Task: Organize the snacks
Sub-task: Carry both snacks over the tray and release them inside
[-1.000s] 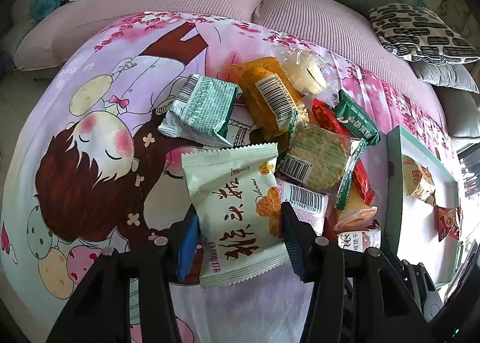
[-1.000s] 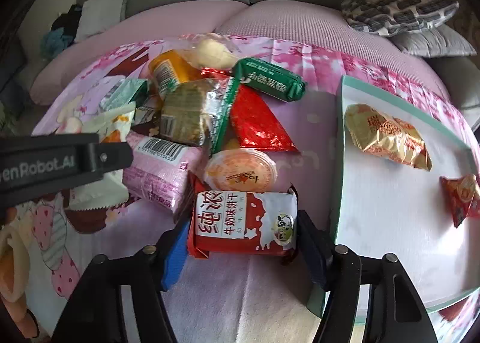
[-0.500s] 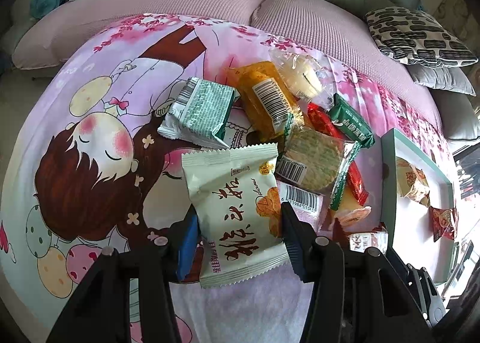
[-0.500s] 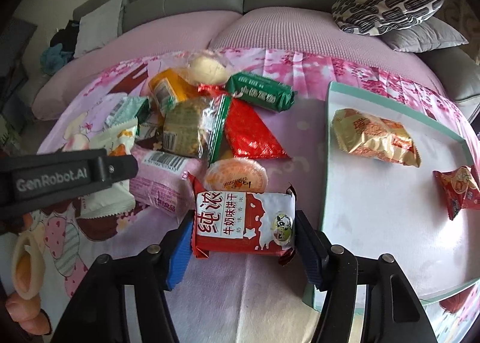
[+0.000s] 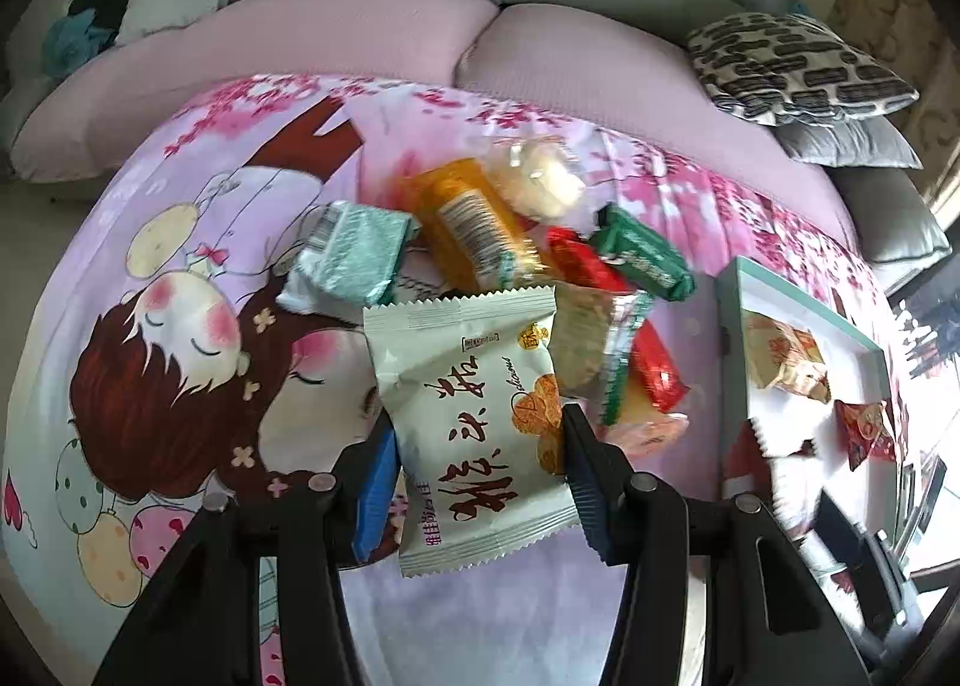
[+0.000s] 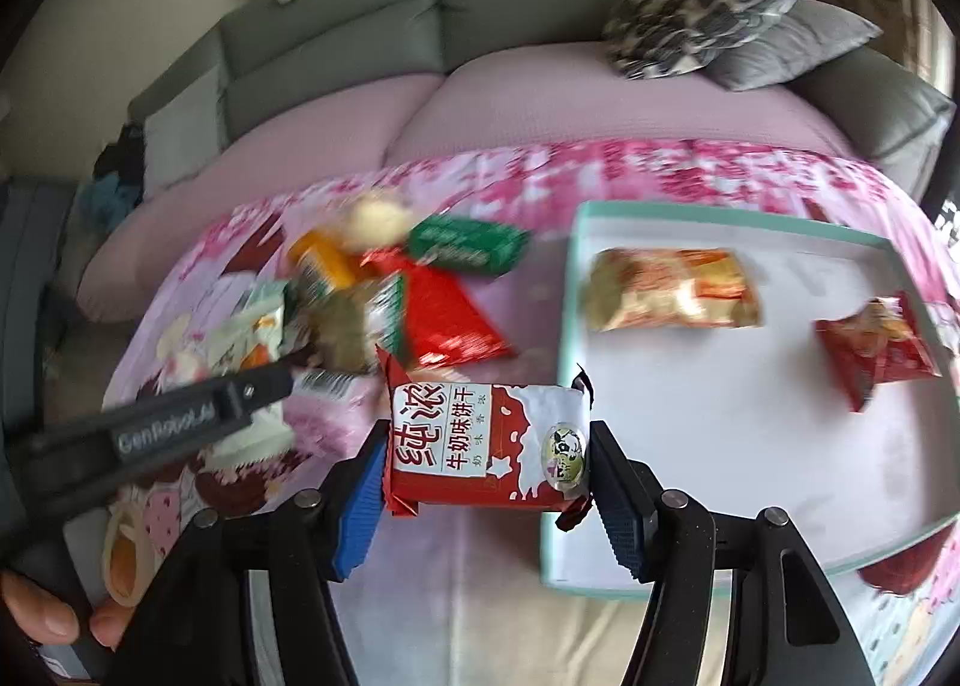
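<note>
The red-and-white milk biscuit packet (image 6: 487, 444) is clamped by its two ends in the right gripper (image 6: 487, 482), off the cloth and hanging just at the near left corner of the teal-rimmed white tray (image 6: 708, 578), so its drop-off looks close but not yet made. The pale green snack bag (image 5: 474, 422) is likewise pinched between the pads of the left gripper (image 5: 477, 482), held above the cartoon-print cloth (image 5: 180, 326) and well apart from the tray (image 5: 726, 338), which lies off to its right. Two packets already lie in the tray: a gold-and-red one (image 6: 672, 290) and a smaller red one (image 6: 876, 350), with most of the white floor bare. A pile remains on the cloth: a mint-green packet (image 5: 351, 260), an orange packet (image 5: 474, 224), a clear-wrapped pale pastry (image 5: 540, 176), a dark green bar (image 5: 645, 251), a red wrapper (image 5: 591, 266) and a clear pack of rice crackers (image 5: 585, 338), overlapping one another. I judge the sorting to be early: two in, two in hand, roughly half a dozen waiting.
</note>
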`<state>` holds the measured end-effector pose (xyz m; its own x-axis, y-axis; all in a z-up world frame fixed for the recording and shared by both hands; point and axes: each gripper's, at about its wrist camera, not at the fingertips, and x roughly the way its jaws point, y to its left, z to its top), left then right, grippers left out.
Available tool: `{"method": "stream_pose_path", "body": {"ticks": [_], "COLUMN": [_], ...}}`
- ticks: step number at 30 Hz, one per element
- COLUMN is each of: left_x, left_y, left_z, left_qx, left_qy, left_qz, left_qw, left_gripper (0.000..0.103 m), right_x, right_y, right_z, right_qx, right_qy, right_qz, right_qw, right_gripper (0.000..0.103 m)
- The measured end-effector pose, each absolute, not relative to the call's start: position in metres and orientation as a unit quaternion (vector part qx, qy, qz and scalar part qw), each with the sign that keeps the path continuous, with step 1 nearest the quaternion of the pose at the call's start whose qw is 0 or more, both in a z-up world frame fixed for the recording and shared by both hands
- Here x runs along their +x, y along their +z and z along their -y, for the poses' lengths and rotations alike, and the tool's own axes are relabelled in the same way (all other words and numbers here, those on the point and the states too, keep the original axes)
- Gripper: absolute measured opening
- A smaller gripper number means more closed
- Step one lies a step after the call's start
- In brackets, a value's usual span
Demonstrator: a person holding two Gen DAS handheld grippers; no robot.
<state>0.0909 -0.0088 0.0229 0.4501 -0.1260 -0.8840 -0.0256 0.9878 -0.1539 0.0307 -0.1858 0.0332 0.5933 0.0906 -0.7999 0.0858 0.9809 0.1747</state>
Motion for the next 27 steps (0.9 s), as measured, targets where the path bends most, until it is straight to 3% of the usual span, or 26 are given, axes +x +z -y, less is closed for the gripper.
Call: {"method": "stream_pose_path", "body": {"ticks": [27], "left_x": [0.06], "left_y": [0.031], "left_z": [0.157], "left_qx": [0.046], "left_qy": [-0.195], "left_qz": [-0.47], "left_qw": [0.86], "left_gripper": [0.053], "right_x": [-0.02], "right_y": [0.025], "right_z": [0.374], "right_qx": [0.226], "right_qy": [-0.24], "right_qz": [-0.433], "right_qw": [0.839], "right_gripper": [0.065]}}
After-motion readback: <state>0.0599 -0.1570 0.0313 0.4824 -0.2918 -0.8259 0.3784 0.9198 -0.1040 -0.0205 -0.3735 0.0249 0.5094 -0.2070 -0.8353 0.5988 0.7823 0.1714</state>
